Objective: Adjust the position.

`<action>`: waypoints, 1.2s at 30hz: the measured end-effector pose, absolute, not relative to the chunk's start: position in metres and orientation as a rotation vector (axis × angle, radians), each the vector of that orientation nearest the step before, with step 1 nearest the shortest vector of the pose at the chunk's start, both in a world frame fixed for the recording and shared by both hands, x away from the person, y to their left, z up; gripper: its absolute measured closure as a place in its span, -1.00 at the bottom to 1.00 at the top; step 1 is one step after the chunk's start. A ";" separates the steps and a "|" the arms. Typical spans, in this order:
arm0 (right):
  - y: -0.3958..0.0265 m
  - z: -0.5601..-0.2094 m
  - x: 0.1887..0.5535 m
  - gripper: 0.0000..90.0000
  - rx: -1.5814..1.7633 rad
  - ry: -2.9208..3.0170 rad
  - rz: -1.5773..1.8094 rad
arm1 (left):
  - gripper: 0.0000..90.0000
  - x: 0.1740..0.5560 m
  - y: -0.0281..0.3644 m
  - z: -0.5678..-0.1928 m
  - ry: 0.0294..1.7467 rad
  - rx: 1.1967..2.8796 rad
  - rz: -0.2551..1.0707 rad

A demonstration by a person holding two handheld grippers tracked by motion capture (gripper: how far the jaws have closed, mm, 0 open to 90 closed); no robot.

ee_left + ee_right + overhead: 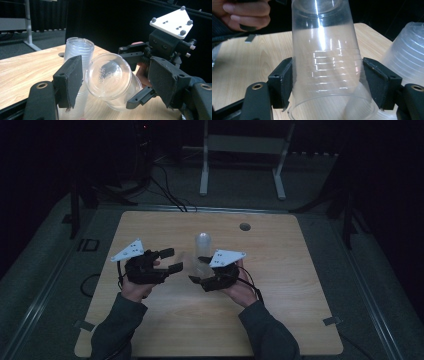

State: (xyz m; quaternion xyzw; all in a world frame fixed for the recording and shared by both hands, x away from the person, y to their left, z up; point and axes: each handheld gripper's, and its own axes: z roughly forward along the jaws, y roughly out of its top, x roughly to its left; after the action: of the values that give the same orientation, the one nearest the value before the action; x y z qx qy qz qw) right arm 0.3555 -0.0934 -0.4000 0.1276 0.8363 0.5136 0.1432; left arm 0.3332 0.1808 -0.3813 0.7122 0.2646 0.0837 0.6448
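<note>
Currently the right gripper (199, 270) pinches a single clear plastic cup (329, 62) near its rim, one pad on each side of the wall, as the right gripper view shows. The cup lies tilted, its base turned toward the left gripper (172, 260); in the left gripper view the base (108, 75) sits between the spread jaws without contact from either pad. No earlier picture confirms any jaw motion. An upturned stack of clear cups (78, 53) stands on the wooden table (280, 285) just behind the held cup.

The step in hand appears to be separation of one cup from the stack, or a hand-over between grippers.

Procedure, as judged:
1. Keep the right grip light; thin plastic walls buckle under pressure.
2. Centre the left jaws on the cup's base before closing.
3. Close the left pads evenly on opposite sides of the wall.
4. Release the right grip only once the left pads bear on the cup.
5. Keep the held cup apart from the stack to avoid toppling it.
</note>
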 end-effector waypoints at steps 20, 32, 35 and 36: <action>-0.101 -0.394 0.360 -0.35 0.331 2.495 1.303 | -0.38 0.338 0.184 -0.388 0.610 1.686 0.200; -0.107 -0.388 0.365 -0.35 0.309 2.527 1.233 | -0.37 0.338 0.188 -0.384 0.581 1.781 0.257; -0.108 -0.386 0.367 -0.35 0.303 2.536 1.225 | -0.37 0.337 0.190 -0.381 0.577 1.804 0.278; -0.108 -0.385 0.367 -0.35 0.297 2.541 1.211 | -0.37 0.338 0.190 -0.380 0.574 1.811 0.283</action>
State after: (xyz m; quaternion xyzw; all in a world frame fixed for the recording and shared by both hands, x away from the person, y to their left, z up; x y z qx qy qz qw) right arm 0.3675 -0.1081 -0.3850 0.1038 0.8869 0.4227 0.1549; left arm 0.3376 0.1899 -0.3802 0.7726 0.2449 0.1206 0.5732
